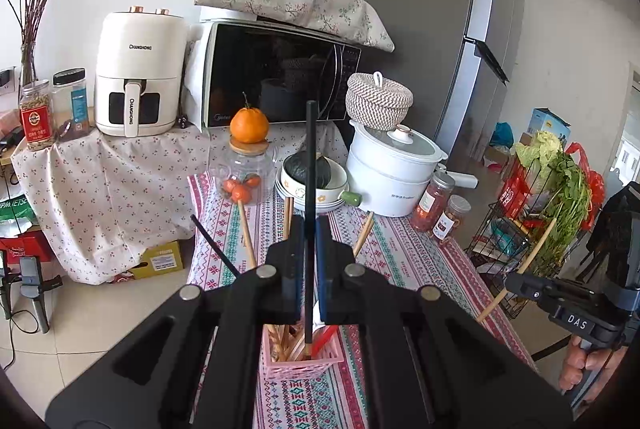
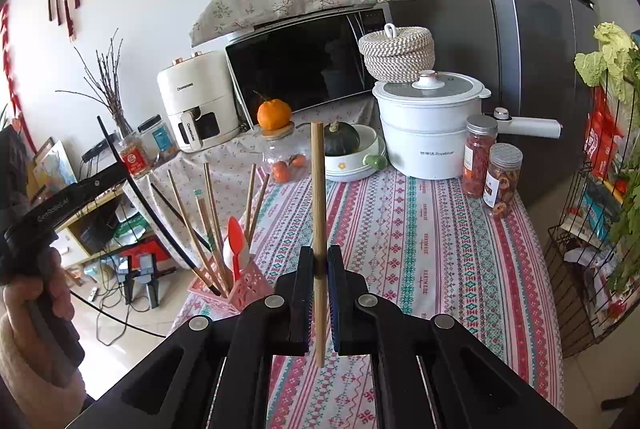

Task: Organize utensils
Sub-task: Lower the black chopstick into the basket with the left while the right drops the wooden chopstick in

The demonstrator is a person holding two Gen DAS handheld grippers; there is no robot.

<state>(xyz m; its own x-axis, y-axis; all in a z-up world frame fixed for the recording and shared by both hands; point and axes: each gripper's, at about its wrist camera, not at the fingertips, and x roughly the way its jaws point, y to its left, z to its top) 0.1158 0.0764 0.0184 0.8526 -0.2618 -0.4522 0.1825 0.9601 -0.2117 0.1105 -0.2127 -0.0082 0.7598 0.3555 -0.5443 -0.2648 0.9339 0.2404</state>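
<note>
My left gripper (image 1: 309, 225) is shut on a black chopstick (image 1: 309, 157), held upright with its lower end inside the pink utensil holder (image 1: 298, 367) below. The holder also shows in the right wrist view (image 2: 244, 287) at the table's left edge, holding several wooden chopsticks (image 2: 212, 205), a black chopstick and a red-and-white spoon (image 2: 236, 241). My right gripper (image 2: 319, 257) is shut on a wooden chopstick (image 2: 318, 189), held upright above the tablecloth, to the right of the holder. The right gripper and its chopstick (image 1: 520, 265) show at the right in the left wrist view.
The patterned tablecloth (image 2: 420, 249) carries a white pot (image 2: 428, 125), two jars (image 2: 502, 175), a bowl with a dark squash (image 2: 344, 145) and a glass jar with an orange on it (image 2: 280, 145). A microwave (image 1: 276, 73), an air fryer (image 1: 138, 73) and a fridge (image 1: 440, 9) stand behind. A wire rack of vegetables (image 2: 600, 189) stands at the right.
</note>
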